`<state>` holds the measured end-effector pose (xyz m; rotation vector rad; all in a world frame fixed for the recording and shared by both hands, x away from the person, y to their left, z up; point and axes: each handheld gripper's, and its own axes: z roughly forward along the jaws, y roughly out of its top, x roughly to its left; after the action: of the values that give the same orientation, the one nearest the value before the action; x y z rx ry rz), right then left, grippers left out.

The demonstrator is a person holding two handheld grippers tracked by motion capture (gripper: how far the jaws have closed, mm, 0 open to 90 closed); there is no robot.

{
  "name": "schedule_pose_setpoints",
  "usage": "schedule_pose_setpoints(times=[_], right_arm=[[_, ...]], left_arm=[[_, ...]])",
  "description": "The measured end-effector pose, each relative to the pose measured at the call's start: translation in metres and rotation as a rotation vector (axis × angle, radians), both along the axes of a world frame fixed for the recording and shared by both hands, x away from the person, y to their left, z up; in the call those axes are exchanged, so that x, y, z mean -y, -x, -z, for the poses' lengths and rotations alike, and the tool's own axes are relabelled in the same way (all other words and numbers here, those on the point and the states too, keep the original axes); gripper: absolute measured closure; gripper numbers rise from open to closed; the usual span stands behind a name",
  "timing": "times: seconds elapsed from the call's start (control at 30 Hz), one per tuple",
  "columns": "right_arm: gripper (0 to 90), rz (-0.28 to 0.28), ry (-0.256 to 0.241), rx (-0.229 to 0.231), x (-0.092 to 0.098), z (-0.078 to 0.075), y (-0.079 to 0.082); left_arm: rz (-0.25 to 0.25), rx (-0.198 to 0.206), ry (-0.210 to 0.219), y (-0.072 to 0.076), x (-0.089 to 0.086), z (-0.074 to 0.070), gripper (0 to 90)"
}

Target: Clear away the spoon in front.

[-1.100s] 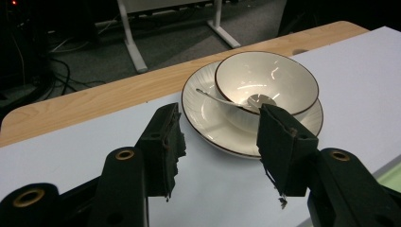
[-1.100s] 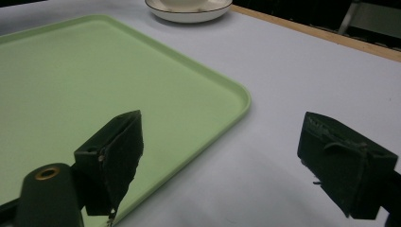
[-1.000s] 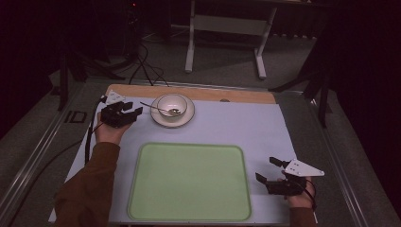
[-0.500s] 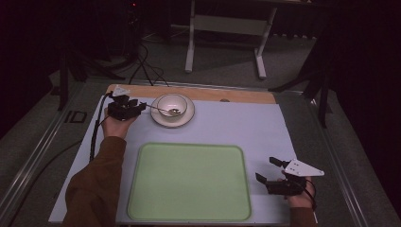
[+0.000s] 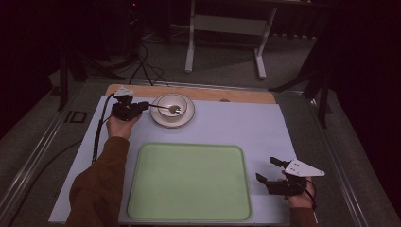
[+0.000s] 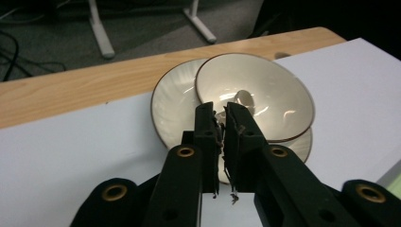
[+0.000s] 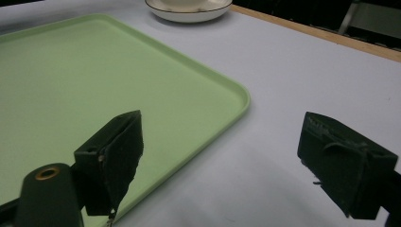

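A cream bowl [image 5: 179, 102] sits on a matching plate [image 5: 187, 118] at the far left of the white mat. A metal spoon [image 5: 166, 108] lies in the bowl with its handle sticking out to the left. My left gripper [image 5: 142, 107] is at that handle. In the left gripper view its jaws are nearly together on the thin handle, with the spoon's head [image 6: 245, 98] inside the bowl [image 6: 274, 94] just beyond the left gripper [image 6: 220, 113]. My right gripper [image 5: 266, 169] rests open near the front right, beside the green tray [image 5: 189, 182], with nothing between its fingers [image 7: 118, 156].
The light green tray [image 7: 94, 80] covers the front middle of the mat. A wooden strip [image 5: 236, 93] runs along the table's far edge. A cable [image 5: 98, 137] trails from the left gripper along the left side. Bare mat lies between the tray and the plate [image 7: 189, 12].
My left gripper has moved slightly forward and right to the spoon's handle and closed on it. The right gripper has stayed in place.
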<state>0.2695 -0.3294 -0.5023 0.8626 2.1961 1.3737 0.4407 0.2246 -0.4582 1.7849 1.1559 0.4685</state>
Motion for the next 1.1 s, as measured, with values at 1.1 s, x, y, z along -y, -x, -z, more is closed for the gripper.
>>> schedule_pose_setpoints(times=[1.1], right_arm=[[14.7,0.0,0.002,-0.004,0.0,0.0,0.0]], left_arm=[[-0.001,0.147,-0.03,0.029,0.002,-0.034,89.2]])
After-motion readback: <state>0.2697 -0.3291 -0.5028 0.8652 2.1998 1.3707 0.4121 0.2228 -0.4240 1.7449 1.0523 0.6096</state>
